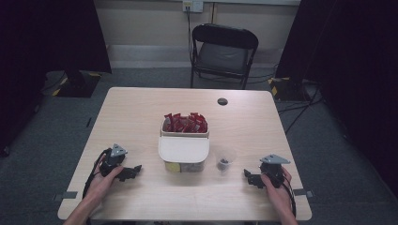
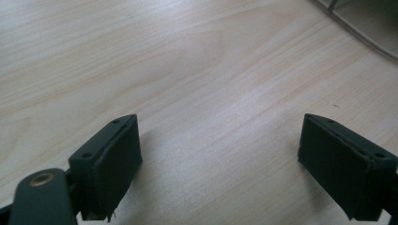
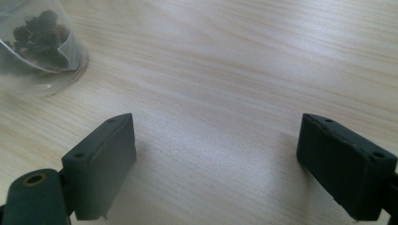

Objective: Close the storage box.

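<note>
Clear plastic cup [image 1: 225, 163] with dark contents — on table [image 1: 141, 112], just right of lidded box [image 1: 183, 151]. Left hand-held gripper [image 1: 132, 171], right hand-held gripper [image 1: 248, 176] — both spread, empty. Risk: light cup likely tips if nudged sideways.

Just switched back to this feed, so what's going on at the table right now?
A person holds a tool in each hand, both resting low on the wooden table with jaws wide open and nothing between them. The left tool sits left of a two-part container whose far section holds red packets. The right tool points toward a small clear cup with dark contents, just ahead of it and untouched.
</note>
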Available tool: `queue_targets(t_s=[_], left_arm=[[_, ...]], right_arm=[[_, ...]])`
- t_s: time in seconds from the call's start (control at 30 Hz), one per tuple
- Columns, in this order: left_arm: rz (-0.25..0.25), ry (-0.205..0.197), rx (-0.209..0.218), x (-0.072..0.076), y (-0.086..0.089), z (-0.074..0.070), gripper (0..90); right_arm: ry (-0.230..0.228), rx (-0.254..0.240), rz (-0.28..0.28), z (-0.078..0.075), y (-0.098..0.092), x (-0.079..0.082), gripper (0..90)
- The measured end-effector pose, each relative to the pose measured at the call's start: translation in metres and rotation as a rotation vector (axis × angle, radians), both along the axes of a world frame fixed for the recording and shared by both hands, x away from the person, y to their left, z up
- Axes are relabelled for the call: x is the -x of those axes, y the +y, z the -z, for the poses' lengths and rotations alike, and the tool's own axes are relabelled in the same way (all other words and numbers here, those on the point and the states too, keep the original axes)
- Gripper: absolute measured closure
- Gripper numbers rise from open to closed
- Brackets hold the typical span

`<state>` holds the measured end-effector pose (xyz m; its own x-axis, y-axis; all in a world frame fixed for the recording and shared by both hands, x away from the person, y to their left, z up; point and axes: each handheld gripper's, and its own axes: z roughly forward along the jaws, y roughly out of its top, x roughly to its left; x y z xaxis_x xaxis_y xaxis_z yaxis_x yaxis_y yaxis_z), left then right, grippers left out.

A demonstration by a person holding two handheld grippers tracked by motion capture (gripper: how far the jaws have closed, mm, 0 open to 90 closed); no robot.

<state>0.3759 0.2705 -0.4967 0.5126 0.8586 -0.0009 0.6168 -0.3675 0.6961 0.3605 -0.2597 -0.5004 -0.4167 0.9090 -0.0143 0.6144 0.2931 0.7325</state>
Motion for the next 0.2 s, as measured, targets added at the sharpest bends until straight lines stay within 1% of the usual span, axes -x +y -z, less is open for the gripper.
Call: queue_targets(t_s=[0.03,0.07,0.1,0.2], left_arm=[[0.007,-0.006,-0.008,0.0002,0.0012,0.0008,12.6],[0.005,-0.027,0.012,0.0006,0.0014,0.0039,10.6],[-0.002,-0.044,0.023,0.0009,0.0012,0.006,7.5],[-0.001,-0.041,0.021,0.0007,0.0009,0.0059,6.5]], right_arm=[[0.0,0.0,0.0,0.0,0.0,0.0,11.6],[0.001,0.0,-0.001,0.0,0.0,0.0,11.5],[0.001,0.0,0.001,0.0,0.0,0.0,11.6],[0.0,0.0,0.0,0.0,0.0,0.0001,11.6]])
